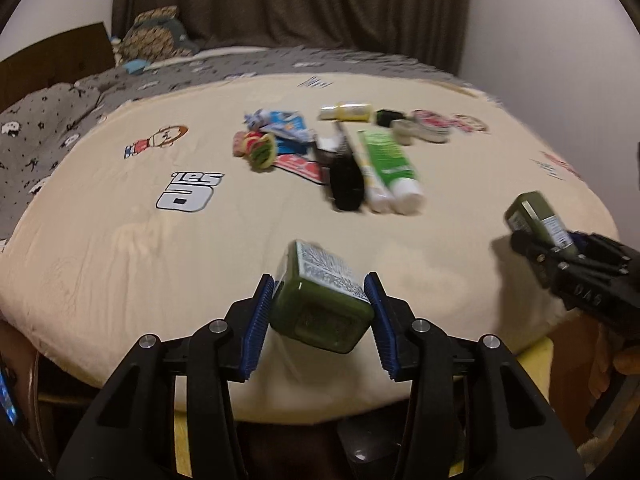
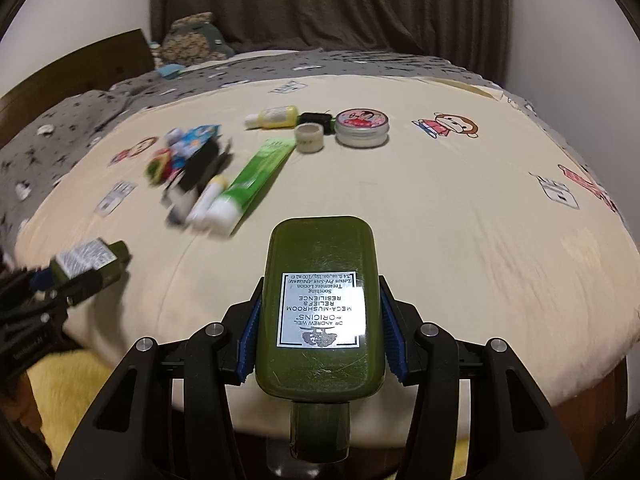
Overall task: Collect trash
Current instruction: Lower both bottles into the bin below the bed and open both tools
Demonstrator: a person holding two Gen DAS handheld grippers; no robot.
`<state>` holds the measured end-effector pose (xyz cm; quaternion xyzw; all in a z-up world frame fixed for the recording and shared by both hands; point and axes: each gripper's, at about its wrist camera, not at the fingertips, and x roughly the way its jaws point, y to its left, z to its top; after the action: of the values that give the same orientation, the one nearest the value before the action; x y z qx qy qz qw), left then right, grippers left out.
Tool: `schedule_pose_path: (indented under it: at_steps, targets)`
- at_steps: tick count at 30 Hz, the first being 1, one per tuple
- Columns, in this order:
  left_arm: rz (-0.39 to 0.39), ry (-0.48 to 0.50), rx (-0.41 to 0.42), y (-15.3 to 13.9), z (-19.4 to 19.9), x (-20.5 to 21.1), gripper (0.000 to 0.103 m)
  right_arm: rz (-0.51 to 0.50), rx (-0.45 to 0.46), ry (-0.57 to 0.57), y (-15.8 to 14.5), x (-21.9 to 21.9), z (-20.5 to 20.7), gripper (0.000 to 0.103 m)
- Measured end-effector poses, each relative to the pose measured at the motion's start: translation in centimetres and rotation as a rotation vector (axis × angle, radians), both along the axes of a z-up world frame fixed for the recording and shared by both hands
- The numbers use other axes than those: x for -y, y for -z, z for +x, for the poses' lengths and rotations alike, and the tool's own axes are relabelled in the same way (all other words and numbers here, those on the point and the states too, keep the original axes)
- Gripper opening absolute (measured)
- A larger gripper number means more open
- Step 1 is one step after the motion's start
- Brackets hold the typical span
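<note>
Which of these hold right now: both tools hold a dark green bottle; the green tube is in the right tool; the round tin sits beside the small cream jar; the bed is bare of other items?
1. Both tools hold a dark green bottle. True: the left tool grips one green bottle, the right tool another green bottle.
2. The green tube is in the right tool. False: the green tube lies on the bed cover.
3. The round tin sits beside the small cream jar. True.
4. The bed is bare of other items. False: wrappers and a yellow bottle remain.
</note>
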<state>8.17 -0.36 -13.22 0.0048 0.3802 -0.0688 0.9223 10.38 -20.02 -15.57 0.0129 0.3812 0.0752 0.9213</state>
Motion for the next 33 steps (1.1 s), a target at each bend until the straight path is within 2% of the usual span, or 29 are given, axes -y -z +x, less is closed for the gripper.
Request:
schedule_pose_path:
  at_steps: [5,9,11,19,23,27,33]
  targets:
    - [-0.016,0.1,-0.006,0.1,-5.0,2.1,0.041,0.015,-0.009,-0.029,0.4,0.4,-4.0,0.052]
    - [-0.043,0.167,-0.071,1.5,-7.2,3.4,0.029,0.017,-0.064,-0.036,1.7,0.5,-6.5,0.052]
    - [-0.053,0.192,-0.122,2.8,-7.7,4.0,0.027,0.028,-0.095,-0.038,2.6,0.7,-7.4,0.052]
    - [-0.079,0.269,-0.33,9.3,-8.1,6.2,0.025,0.092,-0.304,-0.057,8.5,0.4,-7.8,0.052]
    - [-0.071,0.279,-0.419,12.2,-7.5,6.5,0.025,0.08,-0.401,-0.052,11.7,0.1,-7.2,0.052]
    - [-0.079,0.276,-0.505,14.8,-7.1,6.4,0.025,0.102,-0.471,-0.05,13.8,0.0,-7.0,0.052]
    - [-0.076,0.274,-0.568,16.5,-6.1,6.2,0.027,0.118,-0.523,-0.046,15.4,-0.3,-6.8,0.053]
